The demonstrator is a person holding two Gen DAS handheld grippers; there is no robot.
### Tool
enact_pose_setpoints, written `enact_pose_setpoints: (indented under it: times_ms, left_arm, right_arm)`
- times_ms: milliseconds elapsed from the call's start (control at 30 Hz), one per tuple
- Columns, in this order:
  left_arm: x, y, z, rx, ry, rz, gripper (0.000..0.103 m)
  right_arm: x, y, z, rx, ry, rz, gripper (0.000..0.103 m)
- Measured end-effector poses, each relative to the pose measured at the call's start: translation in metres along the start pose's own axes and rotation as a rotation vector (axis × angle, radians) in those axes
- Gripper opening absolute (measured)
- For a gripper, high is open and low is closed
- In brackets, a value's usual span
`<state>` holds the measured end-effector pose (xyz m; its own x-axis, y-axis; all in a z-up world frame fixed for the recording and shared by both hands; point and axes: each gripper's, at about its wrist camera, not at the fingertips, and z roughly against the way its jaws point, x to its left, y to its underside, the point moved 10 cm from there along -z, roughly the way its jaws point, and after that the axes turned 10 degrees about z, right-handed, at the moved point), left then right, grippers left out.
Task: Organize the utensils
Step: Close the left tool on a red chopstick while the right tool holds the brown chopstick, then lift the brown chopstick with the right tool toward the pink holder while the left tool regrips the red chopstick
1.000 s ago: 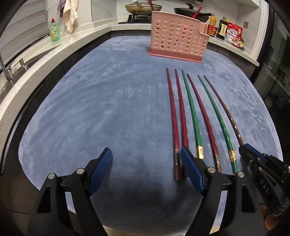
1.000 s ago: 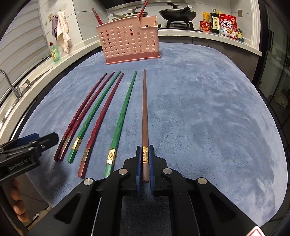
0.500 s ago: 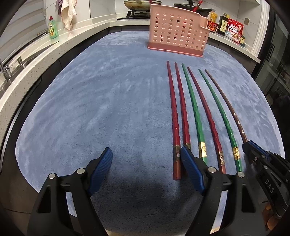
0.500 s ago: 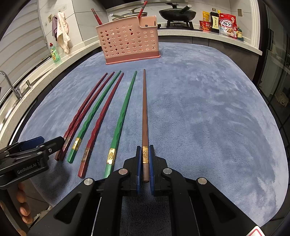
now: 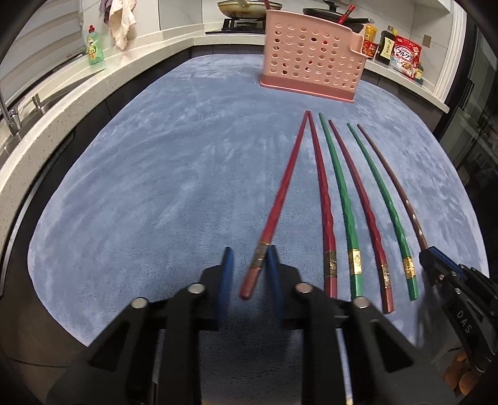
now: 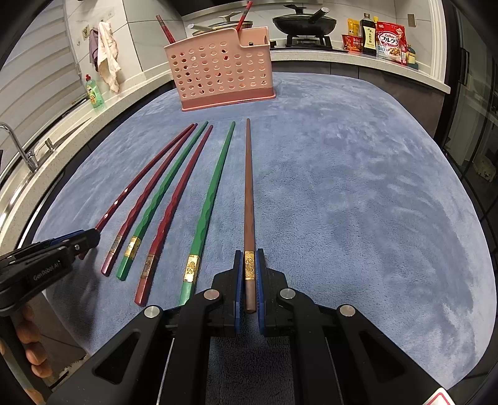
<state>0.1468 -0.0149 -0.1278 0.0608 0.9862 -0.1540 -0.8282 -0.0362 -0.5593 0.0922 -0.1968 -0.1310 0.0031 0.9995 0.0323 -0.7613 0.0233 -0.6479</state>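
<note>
Six chopsticks lie side by side on the blue mat [image 5: 155, 187]. My left gripper [image 5: 249, 258] is closing around the butt of the leftmost red chopstick [image 5: 286, 174]. Its right pad touches the stick and has skewed it left, while the left pad still stands apart from it. My right gripper [image 6: 249, 258] is shut on the gold-banded end of the brown chopstick [image 6: 248, 187], at the right end of the row. Two green chopsticks [image 6: 211, 199] and two dark red ones [image 6: 174, 199] lie between. The pink perforated basket [image 5: 311, 62] stands at the mat's far edge, with red chopsticks sticking out of it.
A pale counter [image 5: 62, 102] runs along the left with a green soap bottle [image 5: 93, 46] and a faucet [image 6: 18, 146]. Pans on a stove [image 6: 303, 23] and food packets [image 6: 389, 40] line the back. The mat drops off at its near edge.
The left jaws have swung in from wide apart. The right pad has pushed the leftmost red chopstick's butt leftward, away from its neighbour. The right gripper keeps its hold on the brown chopstick.
</note>
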Motion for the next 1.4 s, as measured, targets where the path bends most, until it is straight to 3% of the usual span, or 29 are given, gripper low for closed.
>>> enact_pose_setpoints:
  times_ms: [233,533,1167,1267,1400]
  left_arm:
    - [0.002,-0.002,0.004,0.02,0.038,0.026,0.012]
    - [0.003,-0.021,0.031,-0.013,0.073,0.055,0.012]
    - [-0.011,-0.114,0.101,-0.206,0.124,0.034,0.003]
    - [-0.007,-0.117,0.097,-0.194,0.125,0.045,0.004]
    - [0.001,-0.095,0.078,-0.122,0.147,0.054,0.008]
  right_arm:
    - [-0.002,-0.003,0.006,-0.01,-0.002,-0.012,0.007]
    - [-0.012,-0.025,0.032,-0.074,-0.003,-0.036,0.007]
    - [-0.05,-0.132,0.11,-0.336,0.0,-0.07,0.007]
    - [-0.054,-0.138,0.114,-0.354,-0.001,-0.082,0.007]
    - [-0.055,-0.137,0.118,-0.359,-0.003,-0.092,0.007]
